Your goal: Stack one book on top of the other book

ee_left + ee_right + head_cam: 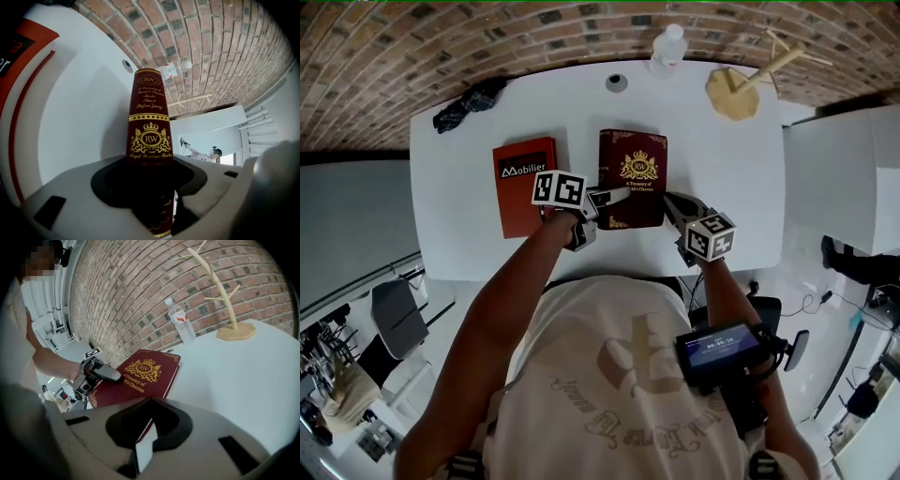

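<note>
A maroon book [635,169] with gold crest lies flat at the middle of the white table [727,197]. A red book [525,186] lies flat just left of it, a narrow gap between them. My left gripper [602,199] is at the maroon book's near left corner, jaws closed over its spine [149,117], one finger [104,374] resting on the cover. My right gripper [673,208] is at the near right corner, and the book's edge [145,430] runs in between its jaws. The red book's cover [18,51] shows at the left gripper view's left edge.
At the table's far edge stand a water bottle [668,47], a wooden branch stand [733,92] and a small round object [617,82]. A dark cloth [469,101] lies at the far left corner. A brick wall [487,37] runs behind the table.
</note>
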`<state>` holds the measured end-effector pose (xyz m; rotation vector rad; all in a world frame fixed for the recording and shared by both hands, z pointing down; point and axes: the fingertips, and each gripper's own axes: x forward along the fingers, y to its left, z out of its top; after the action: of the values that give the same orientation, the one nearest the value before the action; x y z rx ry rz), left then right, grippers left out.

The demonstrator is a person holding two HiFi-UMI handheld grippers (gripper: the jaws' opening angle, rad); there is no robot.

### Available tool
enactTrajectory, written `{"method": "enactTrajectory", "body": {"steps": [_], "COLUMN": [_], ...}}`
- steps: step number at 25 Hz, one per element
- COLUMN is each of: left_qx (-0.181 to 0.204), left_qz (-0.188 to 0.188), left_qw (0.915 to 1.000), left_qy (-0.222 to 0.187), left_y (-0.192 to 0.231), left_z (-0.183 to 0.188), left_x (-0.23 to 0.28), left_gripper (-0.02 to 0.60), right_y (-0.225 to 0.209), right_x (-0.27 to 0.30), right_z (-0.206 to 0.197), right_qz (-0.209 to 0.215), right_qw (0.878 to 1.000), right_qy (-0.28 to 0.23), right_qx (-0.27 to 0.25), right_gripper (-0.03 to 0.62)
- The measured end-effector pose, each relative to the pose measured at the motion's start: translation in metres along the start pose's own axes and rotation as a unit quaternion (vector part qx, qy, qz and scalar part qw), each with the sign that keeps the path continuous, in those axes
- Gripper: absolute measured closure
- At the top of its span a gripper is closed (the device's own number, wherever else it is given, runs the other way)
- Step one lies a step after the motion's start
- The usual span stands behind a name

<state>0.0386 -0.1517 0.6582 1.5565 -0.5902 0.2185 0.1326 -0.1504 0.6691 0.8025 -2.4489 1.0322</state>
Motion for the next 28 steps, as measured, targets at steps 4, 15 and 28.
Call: {"method": "enactTrajectory", "body": {"steps": [4,15,28], "left_qx": [0.001,-0.003,-0.002], "left_qz": [0.007,-0.005,-0.031], "left_qw": [0.9999,0.9992,0.9957], "left_qy": [-0.010,-0.039,-0.087], "left_y": [0.002,-0.004,-0.021], "left_z": [0.005,0.002,0.002], "left_x": [-0.004,-0.003,-0.027], "left_gripper": [0.353,0.354,0.354], "right_y": [0.000,0.001,0.034], "right_x": [0.007,-0.003,-0.015], "right_z": [0.002,0.010,0.060], "right_qz": [0.001,-0.009,0.006], "right_qw": [1.000,1.000,0.996], "right_qy": [0.000,-0.019,-0.081], "right_qx": [-0.006,-0.005,-0.039], "right_gripper": [0.572,0.572,0.572]}}
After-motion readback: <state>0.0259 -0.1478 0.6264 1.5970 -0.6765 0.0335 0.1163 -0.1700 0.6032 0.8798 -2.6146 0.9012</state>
